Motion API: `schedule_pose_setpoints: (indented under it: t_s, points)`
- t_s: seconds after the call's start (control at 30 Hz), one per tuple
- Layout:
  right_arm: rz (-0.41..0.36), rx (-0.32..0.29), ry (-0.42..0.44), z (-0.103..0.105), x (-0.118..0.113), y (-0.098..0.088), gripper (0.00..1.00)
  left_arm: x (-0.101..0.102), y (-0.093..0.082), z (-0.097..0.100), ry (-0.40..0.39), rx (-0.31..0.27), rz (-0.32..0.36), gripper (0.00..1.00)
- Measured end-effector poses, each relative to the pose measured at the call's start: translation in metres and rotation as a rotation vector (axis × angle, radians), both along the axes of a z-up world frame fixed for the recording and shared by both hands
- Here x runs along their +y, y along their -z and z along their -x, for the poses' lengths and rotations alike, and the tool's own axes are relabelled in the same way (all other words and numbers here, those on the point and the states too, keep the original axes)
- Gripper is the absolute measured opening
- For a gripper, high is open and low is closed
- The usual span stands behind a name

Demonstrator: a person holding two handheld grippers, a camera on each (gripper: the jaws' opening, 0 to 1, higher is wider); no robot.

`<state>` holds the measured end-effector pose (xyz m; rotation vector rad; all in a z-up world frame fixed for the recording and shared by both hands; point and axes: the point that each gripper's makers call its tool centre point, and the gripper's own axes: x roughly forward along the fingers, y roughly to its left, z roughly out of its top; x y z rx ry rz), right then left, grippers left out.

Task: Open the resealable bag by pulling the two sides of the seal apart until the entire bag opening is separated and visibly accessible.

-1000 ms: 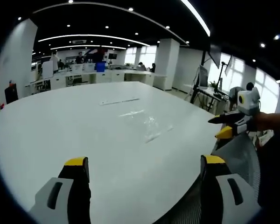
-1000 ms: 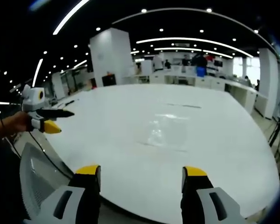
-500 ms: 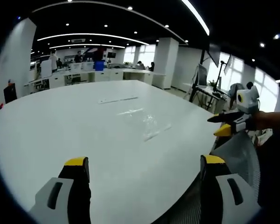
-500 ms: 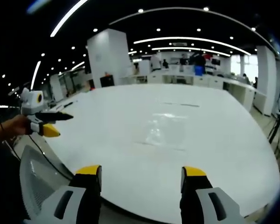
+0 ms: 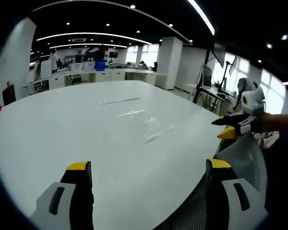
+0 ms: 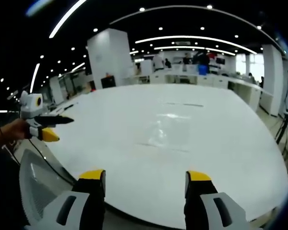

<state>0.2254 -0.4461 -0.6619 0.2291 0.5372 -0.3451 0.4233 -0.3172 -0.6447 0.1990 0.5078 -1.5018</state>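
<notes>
On white table, flat clear bag (long axis toward far desks).

Bright ceiling lights; glare washes the white table; window blown out; edges bent, soft

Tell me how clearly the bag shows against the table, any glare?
Left gripper view: the clear bag is faint, marked mostly by ceiling-light glints on the white table. Right gripper view: the same, a pale sheen; fisheye bends the table edge.
</notes>
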Motion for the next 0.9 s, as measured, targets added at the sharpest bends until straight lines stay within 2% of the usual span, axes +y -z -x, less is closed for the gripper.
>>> schedule_pose_setpoints:
  t_s: [0.57, 0.63, 0.67, 0.9]
  points:
    - [-0.015, 0.013, 0.01, 0.003, -0.004, 0.006, 0.63, -0.005, 0.004, 0.008, 0.031, 0.002, -0.018, 0.96]
    - [0.03, 0.059, -0.044, 0.004, -0.015, 0.007, 0.63, -0.003, 0.007, 0.01, 0.048, -0.006, -0.033, 0.96]
    - [0.073, 0.078, -0.096, -0.003, -0.022, 0.006, 0.63, -0.003, 0.008, 0.013, 0.061, -0.006, -0.04, 0.96]
    - [0.13, 0.111, -0.173, -0.017, -0.029, 0.009, 0.61, -0.004, 0.009, 0.016, 0.076, -0.017, -0.048, 0.96]
